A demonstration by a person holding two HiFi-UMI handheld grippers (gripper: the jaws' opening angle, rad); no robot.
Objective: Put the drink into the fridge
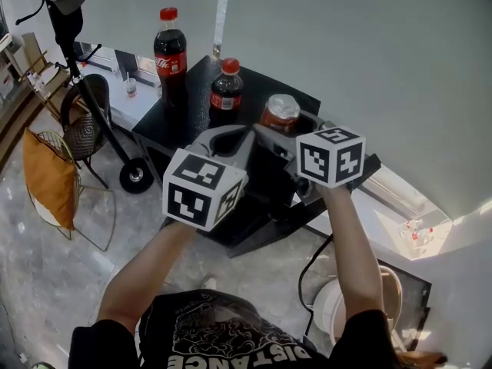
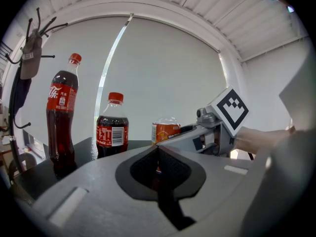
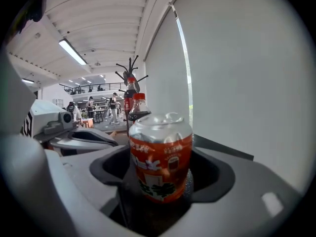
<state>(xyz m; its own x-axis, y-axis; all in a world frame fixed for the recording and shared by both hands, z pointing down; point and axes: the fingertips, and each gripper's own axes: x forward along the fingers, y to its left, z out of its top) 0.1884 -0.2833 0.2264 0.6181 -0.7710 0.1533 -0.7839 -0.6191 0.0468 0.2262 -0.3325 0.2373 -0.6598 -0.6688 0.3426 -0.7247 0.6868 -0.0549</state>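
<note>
An orange drink can (image 1: 278,114) (image 3: 160,157) stands on the black cabinet top (image 1: 184,125). My right gripper (image 1: 281,134) (image 3: 160,184) is open around it, with a dark gap on each side of the can. A short cola bottle (image 1: 227,91) (image 2: 112,130) and a tall cola bottle (image 1: 169,52) (image 2: 61,115) stand farther left on the same top. Just left of the right one, my left gripper (image 1: 240,138) (image 2: 158,149) is shut with nothing in it. The left gripper view also shows the can (image 2: 165,131) and the right gripper (image 2: 207,132).
A white blind or wall (image 1: 346,52) rises right behind the cabinet. A black coat stand (image 1: 73,29) and a wire chair with an orange cushion (image 1: 46,175) are at the left. A white bucket (image 1: 338,306) sits on the floor by my right arm.
</note>
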